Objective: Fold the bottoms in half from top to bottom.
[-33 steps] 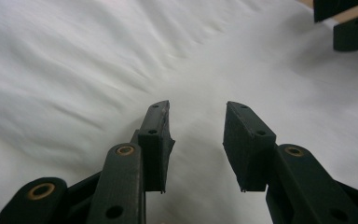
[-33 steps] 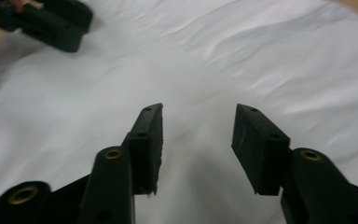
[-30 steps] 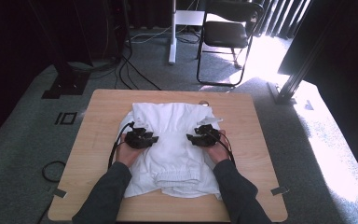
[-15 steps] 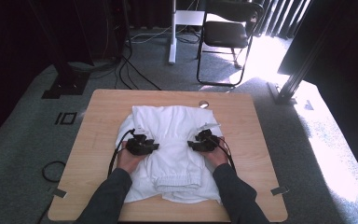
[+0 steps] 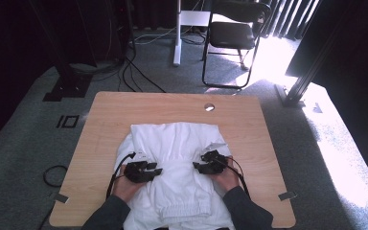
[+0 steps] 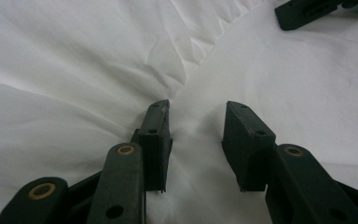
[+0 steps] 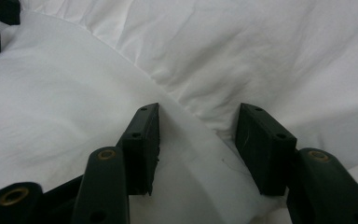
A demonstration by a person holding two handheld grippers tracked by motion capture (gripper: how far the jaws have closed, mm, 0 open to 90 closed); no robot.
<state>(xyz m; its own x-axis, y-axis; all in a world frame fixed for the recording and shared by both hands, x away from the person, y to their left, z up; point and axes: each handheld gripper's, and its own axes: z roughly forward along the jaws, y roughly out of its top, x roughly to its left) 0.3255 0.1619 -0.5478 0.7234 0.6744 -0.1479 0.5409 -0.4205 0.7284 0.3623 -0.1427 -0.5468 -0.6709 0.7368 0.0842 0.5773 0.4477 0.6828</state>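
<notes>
1. Nearest the person's edge of the wooden table (image 5: 105, 120), a ribbed hem of the white garment (image 5: 179, 143) lies at the table edge, between the two forearms (image 5: 112, 211).
2. Just beyond the hem, the left gripper (image 5: 159, 170) and right gripper (image 5: 195, 166) rest on the garment, one at each side of its near half, tips turned inward toward each other.
3. Left gripper (image 6: 196, 122): jaws stand apart at a moderate gap, straddling the curved edge of an upper cloth layer. No cloth is pinched between them.
4. Right gripper (image 7: 198, 122): jaws likewise parted, straddling the same kind of folded edge of the garment (image 7: 261, 51), with nothing clamped.
5. The garment (image 6: 74, 56) lies centred on the table, its far part spread wider and bunched at the shoulders, well short of the grommet hole (image 5: 209, 107) near the table's far edge.
6. Orientation: the garment's long axis runs from the person's edge toward the far edge, hem end nearest the person.
7. Progress, as a judgement: folding appears partly done. A layer already lies over the body, and the sides look drawn inward. Remaining: gripping the edges now straddled, completing the fold and squaring the bundle, since the far portion is uneven.
8. Beyond the table stands a black chair (image 5: 235, 36) on grey carpet.
</notes>
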